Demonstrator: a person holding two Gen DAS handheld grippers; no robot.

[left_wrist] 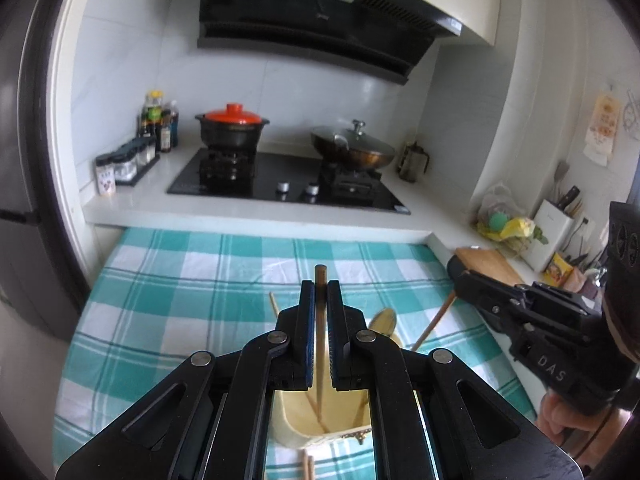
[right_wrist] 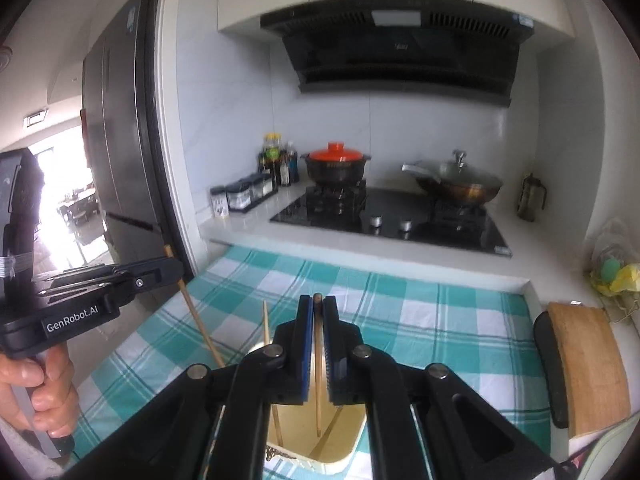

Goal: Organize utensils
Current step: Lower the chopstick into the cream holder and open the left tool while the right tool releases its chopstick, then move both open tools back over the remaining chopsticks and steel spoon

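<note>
Both claws clenched, one chopstick each.
Left gripper (left_wrist: 321, 286) and right gripper (right_wrist: 318, 304) hid the holder (right_wrist: 340, 446); tablecloth (left_wrist: 180, 280) edges stayed open.

Green-checked cloth (left_wrist: 192, 276) under the hand-held gripper, beyond it a black hob (left_wrist: 280, 184), red-lidded pot (left_wrist: 233, 128) on the left burner, glass-lidded wok (left_wrist: 352, 150) on the right, bottles (left_wrist: 158, 124) far left, cutting board (right_wrist: 588, 364) to the right.
</note>
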